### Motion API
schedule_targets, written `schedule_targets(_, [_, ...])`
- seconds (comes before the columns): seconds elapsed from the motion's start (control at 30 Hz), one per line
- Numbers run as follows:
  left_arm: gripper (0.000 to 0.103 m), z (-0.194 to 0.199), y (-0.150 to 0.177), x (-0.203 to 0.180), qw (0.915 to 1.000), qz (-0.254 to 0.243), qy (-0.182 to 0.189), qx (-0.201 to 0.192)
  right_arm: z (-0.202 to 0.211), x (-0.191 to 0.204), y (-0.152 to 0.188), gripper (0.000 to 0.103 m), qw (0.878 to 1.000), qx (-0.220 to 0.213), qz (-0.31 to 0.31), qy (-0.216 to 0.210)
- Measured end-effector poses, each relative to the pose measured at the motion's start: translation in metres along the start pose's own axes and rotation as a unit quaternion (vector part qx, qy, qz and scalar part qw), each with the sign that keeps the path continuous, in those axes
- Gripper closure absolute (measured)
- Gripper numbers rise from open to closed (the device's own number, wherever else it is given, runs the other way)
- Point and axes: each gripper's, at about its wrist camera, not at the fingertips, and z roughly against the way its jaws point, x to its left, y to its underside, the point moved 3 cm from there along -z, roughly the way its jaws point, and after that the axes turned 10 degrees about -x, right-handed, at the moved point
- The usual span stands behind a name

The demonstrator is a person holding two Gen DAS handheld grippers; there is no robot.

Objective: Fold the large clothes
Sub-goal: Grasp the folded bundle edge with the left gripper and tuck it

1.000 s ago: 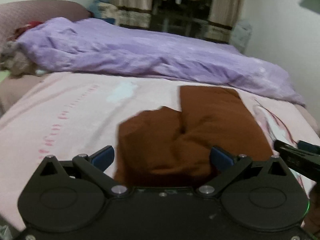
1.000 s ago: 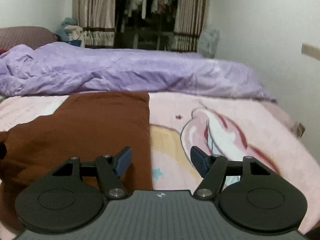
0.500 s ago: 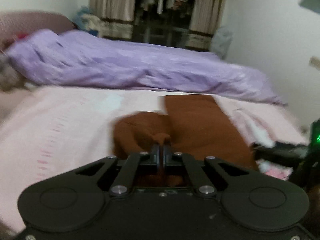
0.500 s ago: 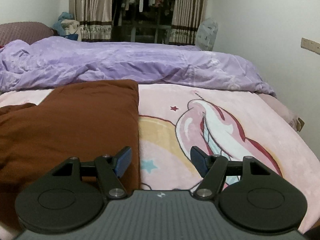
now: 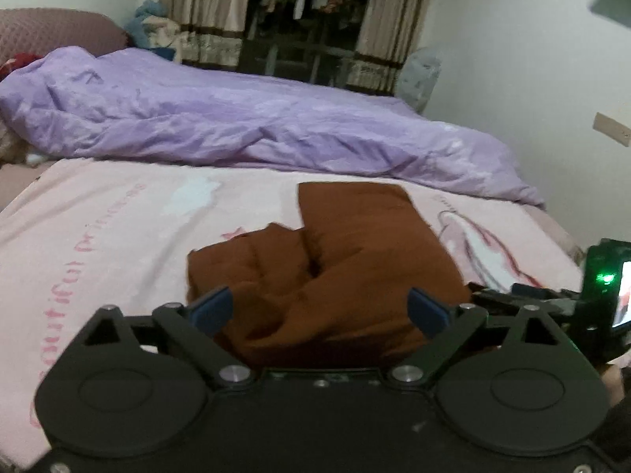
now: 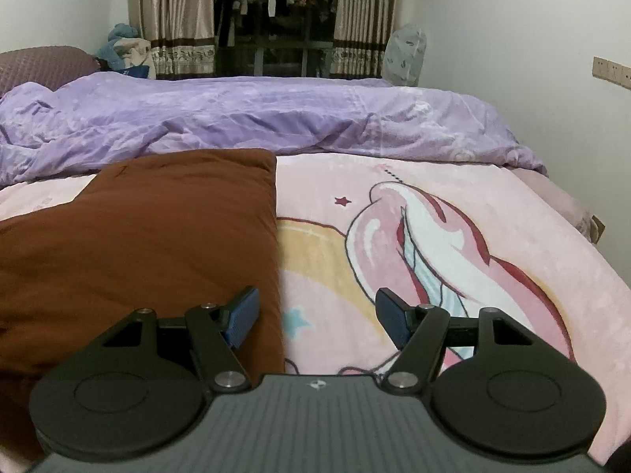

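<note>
A brown garment [image 5: 355, 260] lies on the pink blanket [image 5: 118, 236], partly folded, with a rumpled flap bunched at its near left. It also shows in the right wrist view [image 6: 150, 236], lying flat with a straight right edge. My left gripper [image 5: 319, 311] is open and empty, just above the garment's near end. My right gripper [image 6: 317, 317] is open and empty, over the garment's right edge, its left fingertip [image 6: 242, 317] above the cloth. The right gripper's body shows at the right of the left wrist view [image 5: 552, 303].
A rumpled purple duvet [image 6: 276, 118] lies across the far side of the bed. A white wall runs close along the right [image 6: 532, 59]. Curtains and a clothes rack [image 6: 276, 15] stand behind the bed. A dark red headboard [image 5: 51, 35] is at the far left.
My left gripper, shut on a fold of the brown garment half a second ago, has opened and let the cloth drop. The right gripper stays open and has shifted slightly.
</note>
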Motion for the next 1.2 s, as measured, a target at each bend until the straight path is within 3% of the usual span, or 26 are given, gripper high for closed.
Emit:
schedule_targets(0.13, [0.001, -0.015, 0.002, -0.012, 0.9971, -0.073, 0.020, -0.003, 0.000, -0.001, 0.000, 0.024, 1.000, -0.001, 0.003, 0.001])
schedule_targets(0.27, [0.003, -0.039, 0.011, -0.008, 0.9927, -0.112, 0.038, 0.026, 0.000, 0.000, -0.001, 0.024, 1.000, -0.001, 0.002, 0.001])
schedule_targets(0.3, [0.020, -0.045, 0.015, -0.004, 0.9920, -0.112, 0.042, 0.041, 0.000, 0.001, -0.001, 0.024, 1.000, -0.001, 0.002, 0.002])
schedule_targets(0.33, [0.050, -0.051, 0.018, 0.000, 0.9918, -0.106, 0.047, 0.054, 0.000, 0.001, 0.000, 0.024, 1.000, -0.001, 0.003, 0.000])
schedule_targets(0.4, [0.078, -0.054, 0.024, 0.006, 0.9919, -0.071, 0.064, 0.084, 0.001, 0.001, -0.001, 0.023, 1.000, 0.000, 0.004, -0.004])
schedule_targets(0.43, [0.086, -0.048, 0.026, 0.004, 0.9922, -0.075, 0.065, 0.075, 0.002, 0.002, -0.001, 0.023, 1.000, 0.001, 0.007, 0.000])
schedule_targets(0.53, [0.091, -0.031, 0.029, -0.002, 0.9928, -0.079, 0.060, 0.067, 0.004, 0.001, -0.001, 0.023, 1.000, 0.002, 0.015, -0.001])
schedule_targets(0.67, [0.091, -0.020, 0.048, 0.011, 0.9933, -0.010, 0.017, 0.114, 0.010, -0.001, -0.005, 0.023, 1.000, -0.002, 0.012, -0.018])
schedule_targets(0.8, [0.087, -0.037, 0.078, 0.043, 0.9854, 0.074, 0.033, 0.149, 0.004, 0.005, 0.001, 0.023, 1.000, 0.009, 0.018, -0.020])
schedule_targets(0.87, [0.084, -0.034, 0.073, 0.048, 0.9860, 0.089, 0.048, 0.133, 0.002, 0.006, 0.003, 0.024, 1.000, 0.012, 0.025, -0.009])
schedule_targets(0.9, [0.078, -0.029, 0.068, 0.048, 0.9881, 0.086, 0.053, 0.116, 0.002, 0.005, 0.002, 0.025, 1.000, 0.012, 0.024, -0.007])
schedule_targets(1.03, [0.027, -0.016, 0.052, 0.043, 0.9940, 0.039, 0.078, 0.066, 0.002, -0.002, 0.001, 0.025, 1.000, 0.016, 0.011, -0.012])
schedule_targets(1.2, [0.018, -0.021, 0.041, 0.052, 0.9944, 0.051, 0.070, 0.061, 0.002, -0.003, 0.000, 0.025, 1.000, 0.018, 0.013, -0.011])
